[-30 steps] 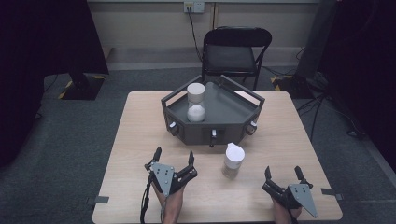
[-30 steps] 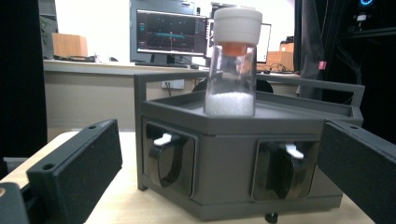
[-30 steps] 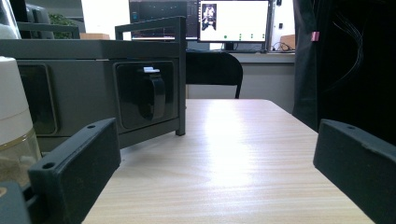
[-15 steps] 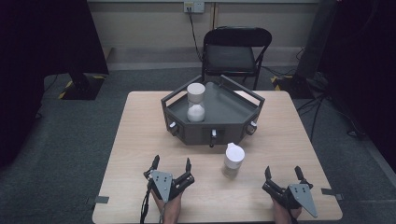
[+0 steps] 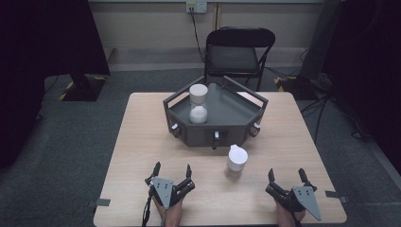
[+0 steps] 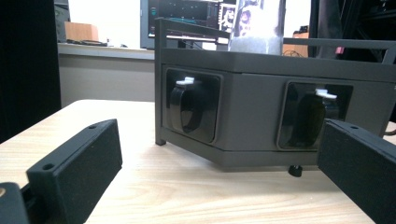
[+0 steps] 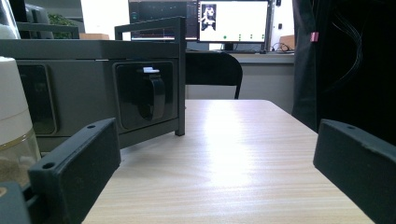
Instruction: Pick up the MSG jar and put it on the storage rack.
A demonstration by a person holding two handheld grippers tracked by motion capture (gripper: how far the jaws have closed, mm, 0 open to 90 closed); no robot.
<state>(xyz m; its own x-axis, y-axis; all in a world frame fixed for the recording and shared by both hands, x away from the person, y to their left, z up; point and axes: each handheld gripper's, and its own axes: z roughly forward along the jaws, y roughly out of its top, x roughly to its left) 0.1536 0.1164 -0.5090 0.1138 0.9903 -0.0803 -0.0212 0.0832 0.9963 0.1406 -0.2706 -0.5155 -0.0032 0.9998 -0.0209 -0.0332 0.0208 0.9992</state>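
While both the left gripper point(image 5: 172, 171) and the right gripper point(image 5: 287, 176) rest spread and empty, the white-capped jar point(image 5: 236, 162) stands at the right one's 11 o'clock. Reaching carelessly, a jaw could clip its cap and tip it toward the grey tray point(image 5: 227, 116).

Tray point(image 5: 246, 111) sits mid-table point(image 5: 142, 142), w/ a jar point(image 5: 198, 104) in its left part. 2nd jar point(image 5: 236, 161) on the table just before the tray, btwn my left gripper point(image 5: 171, 170) & right gripper point(image 5: 286, 175). Chair point(image 5: 236, 54) behind.
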